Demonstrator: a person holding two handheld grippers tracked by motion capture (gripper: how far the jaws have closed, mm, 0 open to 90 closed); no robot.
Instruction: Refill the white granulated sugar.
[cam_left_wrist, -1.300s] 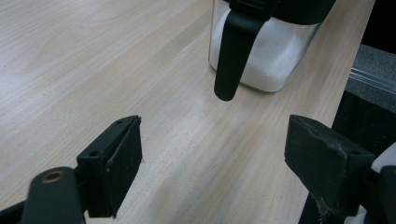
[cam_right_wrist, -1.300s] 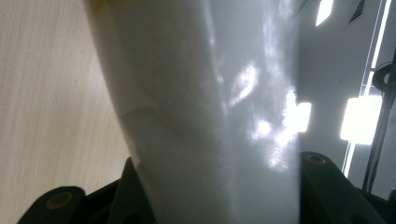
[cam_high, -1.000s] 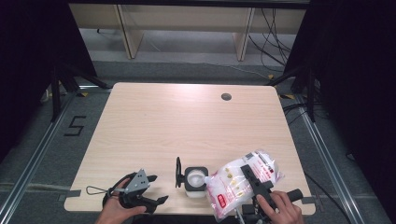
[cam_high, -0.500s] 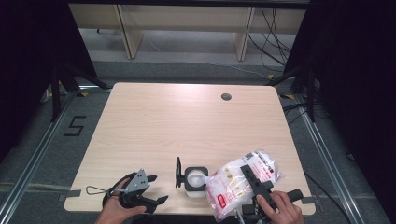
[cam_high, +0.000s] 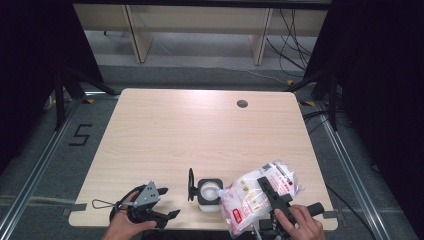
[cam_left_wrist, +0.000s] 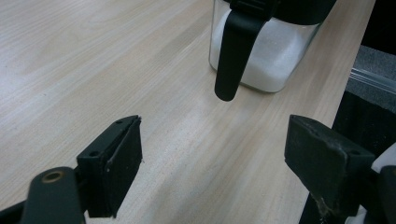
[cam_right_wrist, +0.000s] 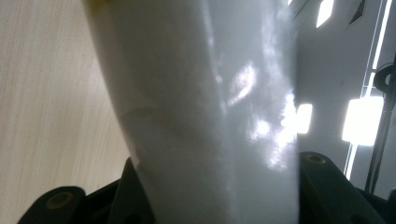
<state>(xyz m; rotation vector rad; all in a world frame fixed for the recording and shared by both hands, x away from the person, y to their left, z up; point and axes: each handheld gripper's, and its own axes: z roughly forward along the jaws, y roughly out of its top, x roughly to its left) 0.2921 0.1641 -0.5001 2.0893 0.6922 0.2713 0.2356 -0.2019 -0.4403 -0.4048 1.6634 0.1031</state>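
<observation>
Nearest to us, at the front edge of the bench, our right tool is clamped across a plump white bag with red and yellow print, the bag filling the gap between its two black jaws in the right gripper view and lying tilted with its lower end toward the container. That container, our landmark, is a small clear square jar with a black rim, standing upright on the bench just left of the bag and touching or nearly touching it; we see white granules inside it, and its black hinged lid stands open on the jar's left side. To the left of the container, well apart from it and also by the front edge, our left tool rests low over the wood with its jaws spread wide and nothing between them, pointing toward the jar. Far beyond the container, near the back edge of the bench, sits a round dark cable hole.
</observation>
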